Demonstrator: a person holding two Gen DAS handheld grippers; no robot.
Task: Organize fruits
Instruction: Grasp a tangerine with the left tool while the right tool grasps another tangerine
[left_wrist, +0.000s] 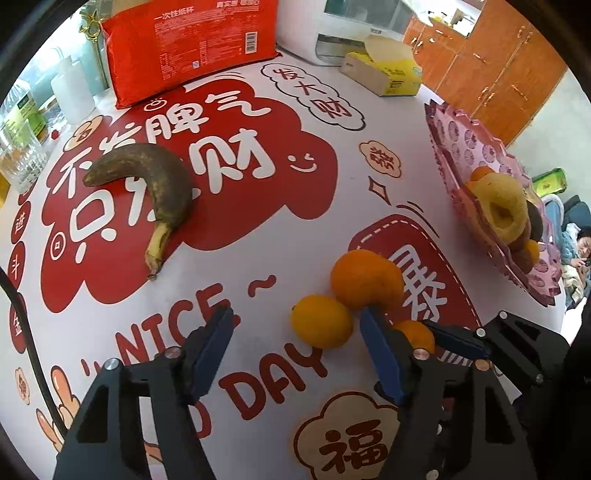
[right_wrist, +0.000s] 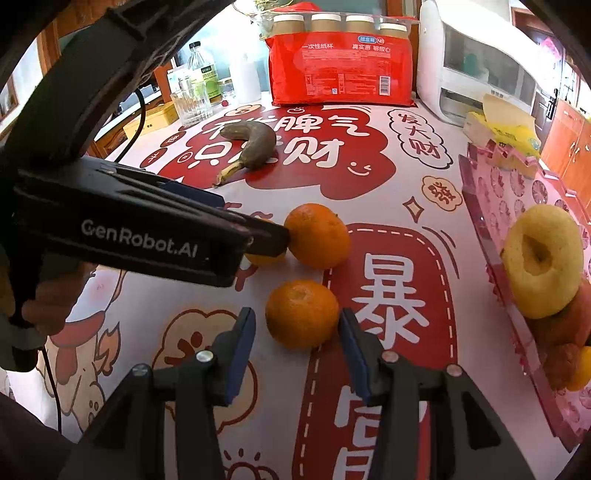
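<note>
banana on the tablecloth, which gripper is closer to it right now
Left. The left gripper hovers at the yellowish citrus, with the blackened banana beyond it; the right gripper is farther back, straddling an orange nearer the pink tray.

Worktop (right_wrist: 399, 177) covered w/ white cloth printed in red: big Chinese characters, cloud shapes, "NICE DAY" lettering. Back edge, top centre of both views: red plastic pack of paper cups (right_wrist: 341, 70). Upper right: white appliance (right_wrist: 476, 66) w/ glass front, and a yellow tissue box (left_wrist: 384, 72) just beside it. Upper left: clear bottles and a cut-glass tumbler (right_wrist: 192, 101), a white bottle (right_wrist: 247, 79) near them. Beyond the worktop, upper right of left wrist view: orange-brown wood cabinets (left_wrist: 491, 59) w/ metal handles. Bright daylight, soft shadows. A person (left_wrist: 580, 247) at far right edge.
</note>
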